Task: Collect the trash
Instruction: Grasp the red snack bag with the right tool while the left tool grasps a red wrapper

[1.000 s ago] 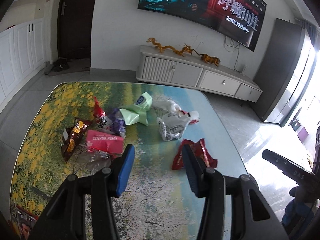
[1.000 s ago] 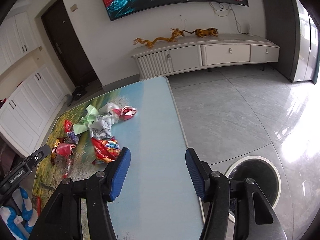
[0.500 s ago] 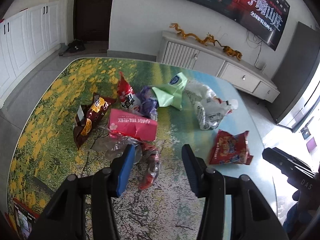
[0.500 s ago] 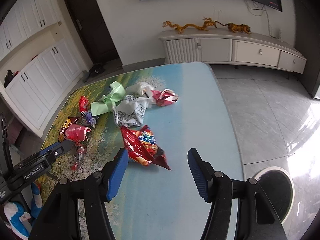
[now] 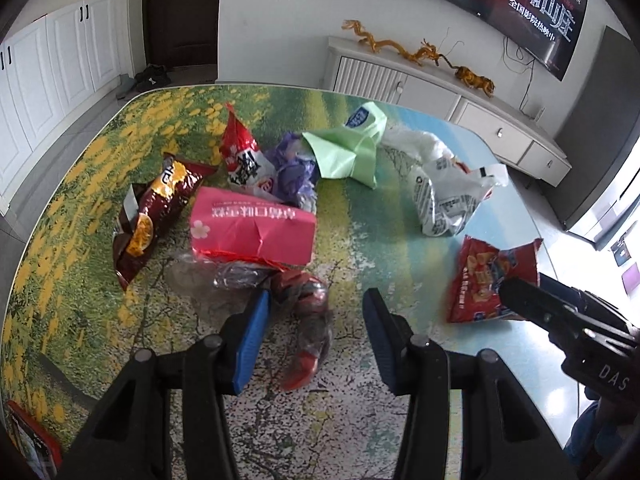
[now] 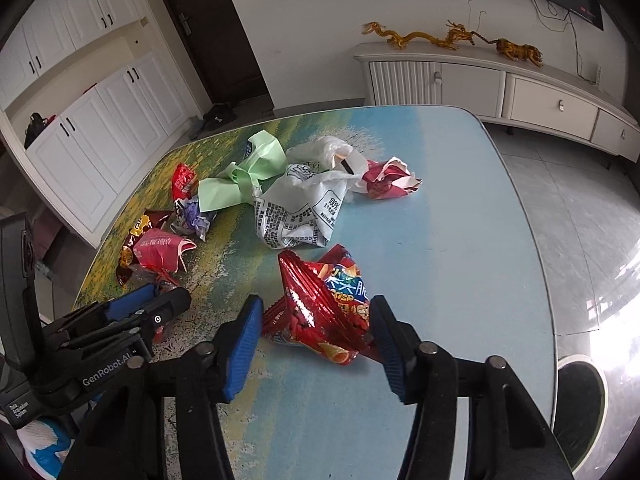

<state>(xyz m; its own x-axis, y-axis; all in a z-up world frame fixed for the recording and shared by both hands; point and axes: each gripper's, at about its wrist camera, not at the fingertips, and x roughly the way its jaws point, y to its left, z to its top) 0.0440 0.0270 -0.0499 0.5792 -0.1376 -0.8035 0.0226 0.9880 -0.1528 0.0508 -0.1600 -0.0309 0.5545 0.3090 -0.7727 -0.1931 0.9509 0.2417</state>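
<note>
Trash lies scattered on the printed table (image 5: 360,420). My left gripper (image 5: 316,336) is open, its jaws either side of a crushed clear bottle with a red label (image 5: 308,312), just below a pink packet (image 5: 252,228). My right gripper (image 6: 316,344) is open, its jaws either side of a red crisp bag (image 6: 324,304), also seen in the left wrist view (image 5: 488,280). Further off lie a brown snack bag (image 5: 156,216), a red-and-white wrapper (image 5: 240,152), a purple wrapper (image 5: 292,168), a green bag (image 5: 348,148) and a white printed bag (image 6: 300,212).
A crumpled red-and-white wrapper (image 6: 388,180) lies at the far side. A round black bin (image 6: 576,404) stands on the floor right of the table. A white TV cabinet (image 6: 500,84) and white cupboards (image 6: 80,140) line the walls.
Both grippers have moved forward and down toward the table. The left now straddles the crushed bottle, the right straddles the red crisp bag. Both stay open.
</note>
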